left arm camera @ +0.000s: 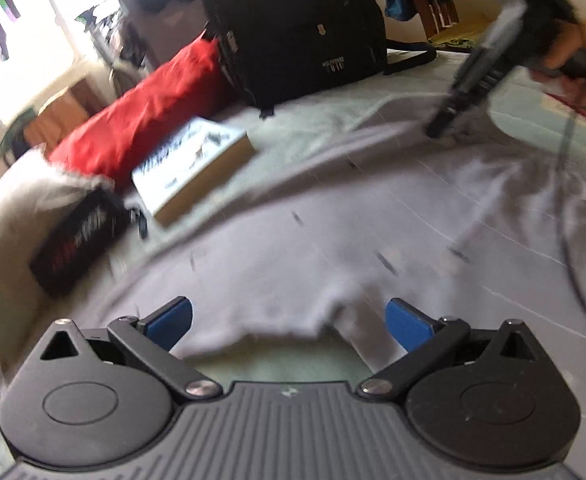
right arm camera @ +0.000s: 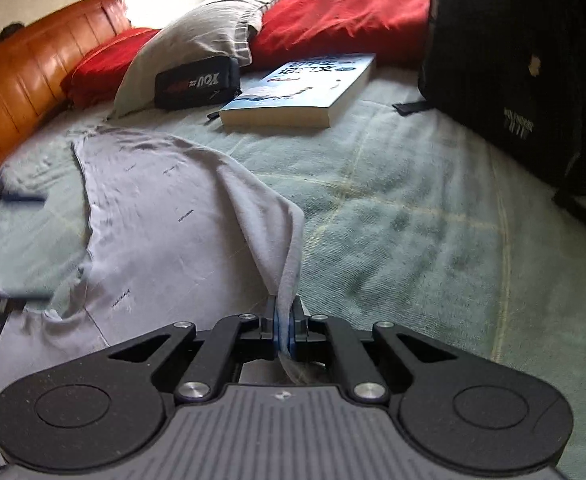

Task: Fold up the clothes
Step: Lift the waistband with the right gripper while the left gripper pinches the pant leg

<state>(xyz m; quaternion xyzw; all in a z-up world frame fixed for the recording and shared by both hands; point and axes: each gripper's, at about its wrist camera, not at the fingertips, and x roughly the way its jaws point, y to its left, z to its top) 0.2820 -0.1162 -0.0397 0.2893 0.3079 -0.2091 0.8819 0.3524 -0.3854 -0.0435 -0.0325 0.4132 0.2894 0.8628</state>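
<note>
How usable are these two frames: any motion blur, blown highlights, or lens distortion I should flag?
Left wrist view: motion-smeared throughout, the book and right gripper streaked, the window blown out white. Right wrist view: mostly sharp on the grey shirt and book, blur only at the left edge; fisheye bends the bed in both.

Grey shirt (right arm camera: 153, 216) is thin soft cotton-type cloth, matt & creased. Green bed cover (right arm camera: 393, 208) looks like rough towel-ish weave. Headboard (right arm camera: 33, 72) = glossy orange-brown, prob leather or wood. Book (right arm camera: 305, 92): paper w/ smooth cover. Backpack (right arm camera: 525, 60) matt black fabric.
</note>
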